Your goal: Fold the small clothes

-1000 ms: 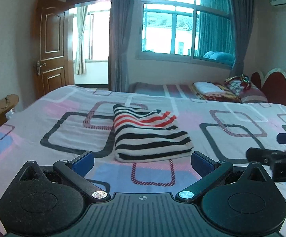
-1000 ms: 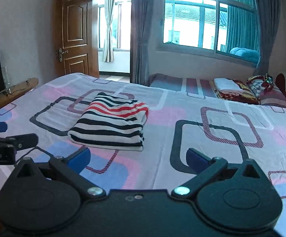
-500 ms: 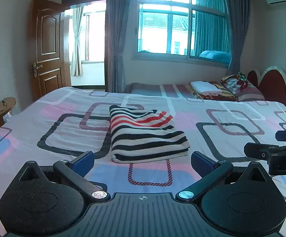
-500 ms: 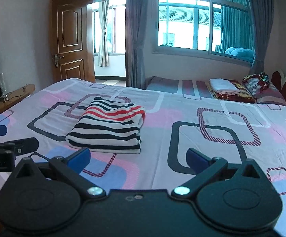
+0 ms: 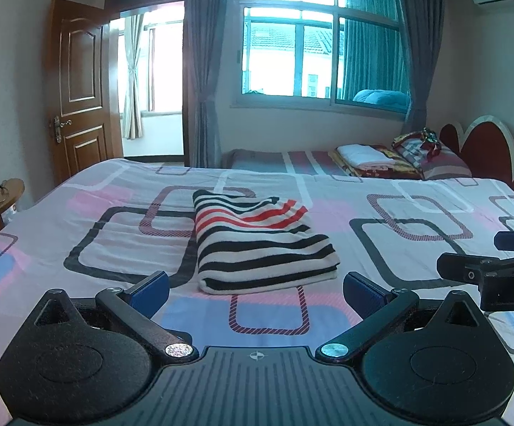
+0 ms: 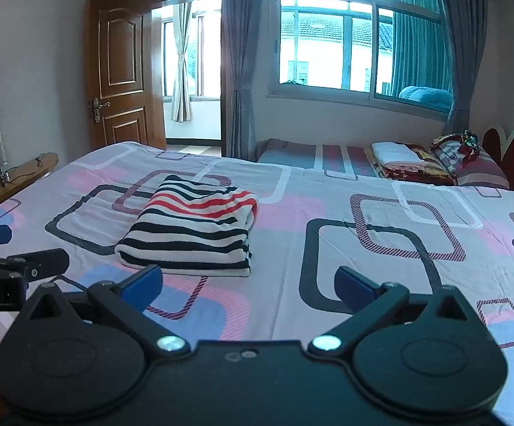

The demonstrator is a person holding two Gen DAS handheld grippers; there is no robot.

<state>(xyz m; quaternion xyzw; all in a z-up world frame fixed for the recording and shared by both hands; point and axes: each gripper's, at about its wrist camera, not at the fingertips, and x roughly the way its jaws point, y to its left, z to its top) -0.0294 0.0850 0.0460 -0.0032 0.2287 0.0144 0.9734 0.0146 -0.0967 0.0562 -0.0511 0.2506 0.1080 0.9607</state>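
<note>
The striped garment (image 5: 262, 245) lies folded into a neat block on the bed (image 5: 381, 213), just beyond the left claw (image 5: 255, 289), whose blue-tipped jaws stand wide apart and hold nothing. The right claw (image 6: 246, 289), also spread wide and empty, hovers near the garment's right front corner, apart from the cloth. Beyond the garment, past the far edge of the bed, a second bed carries a pile of folded bedding (image 6: 409, 161) under the window (image 6: 356, 46).
</note>
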